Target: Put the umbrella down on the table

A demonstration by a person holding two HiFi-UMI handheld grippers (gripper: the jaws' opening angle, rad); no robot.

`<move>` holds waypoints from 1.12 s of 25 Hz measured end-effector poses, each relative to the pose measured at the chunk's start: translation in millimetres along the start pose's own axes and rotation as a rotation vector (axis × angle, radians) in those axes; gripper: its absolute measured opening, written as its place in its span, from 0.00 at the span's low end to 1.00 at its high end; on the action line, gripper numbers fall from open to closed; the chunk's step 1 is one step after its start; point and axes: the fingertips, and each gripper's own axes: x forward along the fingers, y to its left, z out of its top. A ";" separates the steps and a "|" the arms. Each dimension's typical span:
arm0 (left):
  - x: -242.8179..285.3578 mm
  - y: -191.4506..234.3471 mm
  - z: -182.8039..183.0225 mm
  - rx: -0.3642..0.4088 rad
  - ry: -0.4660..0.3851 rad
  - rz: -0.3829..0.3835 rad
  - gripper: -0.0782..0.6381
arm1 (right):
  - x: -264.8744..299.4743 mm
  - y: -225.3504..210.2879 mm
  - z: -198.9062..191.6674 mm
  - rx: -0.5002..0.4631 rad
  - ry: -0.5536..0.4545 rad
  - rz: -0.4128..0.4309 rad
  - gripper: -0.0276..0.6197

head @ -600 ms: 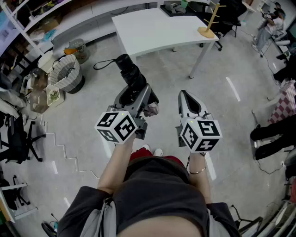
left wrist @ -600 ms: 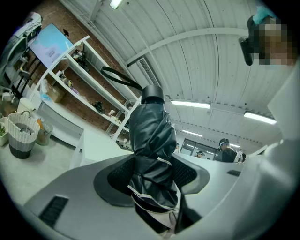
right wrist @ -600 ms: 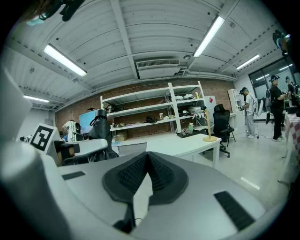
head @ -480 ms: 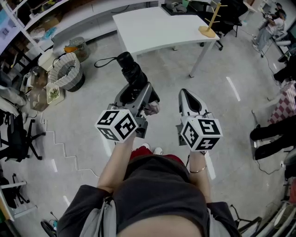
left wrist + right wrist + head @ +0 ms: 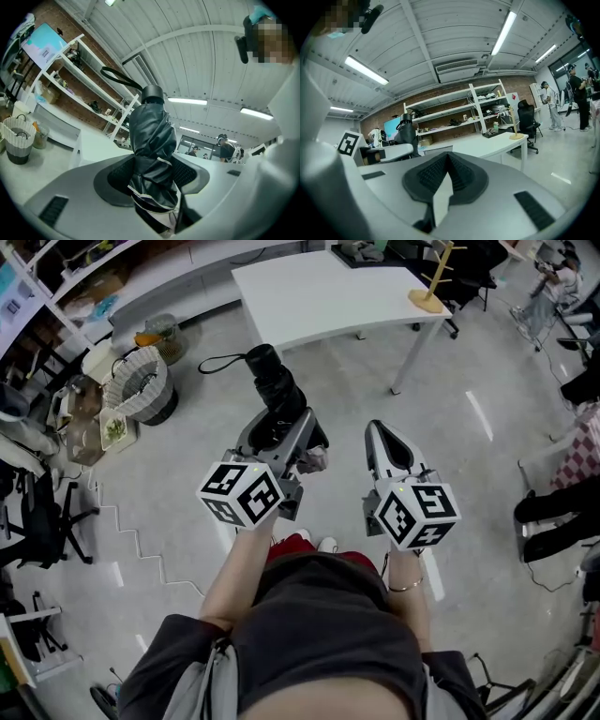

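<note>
Sticking forward out of the left gripper (image 5: 279, 435), the folded black umbrella (image 5: 275, 399) is up in the air over the floor, well short of the table. Its jaws stand wide and press on the bundled fabric from both sides. The capped end points away toward the far side, and a thin black strap (image 5: 219, 362) loops off it to the left.

Beyond it, the white table (image 5: 319, 298) stands at the far side of the room. A wooden peg stand (image 5: 428, 283) sits at the table's right end and a dark tray of small things lies along its far edge. Pale grey glossy floor (image 5: 459, 451) spreads beneath. A woven basket (image 5: 139, 387) sits on the floor to the left, near cluttered shelving (image 5: 454, 115) along a brick wall. Other people stand far off to the right.

Both forearms reach straight out from the body, side by side and roughly level. The right gripper (image 5: 380, 434) hovers just beside the left one, apart from the umbrella. Its jaws are pressed together with nothing between them. A thin bracelet (image 5: 405, 587) circles the right wrist.
</note>
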 end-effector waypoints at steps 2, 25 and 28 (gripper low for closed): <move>2.5 2.7 -1.9 0.001 0.010 -0.004 0.43 | 4.1 -1.3 -2.0 -0.007 0.007 -0.004 0.07; -18.2 85.7 14.6 -0.006 0.008 0.082 0.43 | 50.7 11.1 -25.6 -0.009 0.083 -0.063 0.07; -17.6 92.4 11.1 -0.020 0.021 0.092 0.43 | 55.1 10.9 -30.4 0.000 0.102 -0.067 0.07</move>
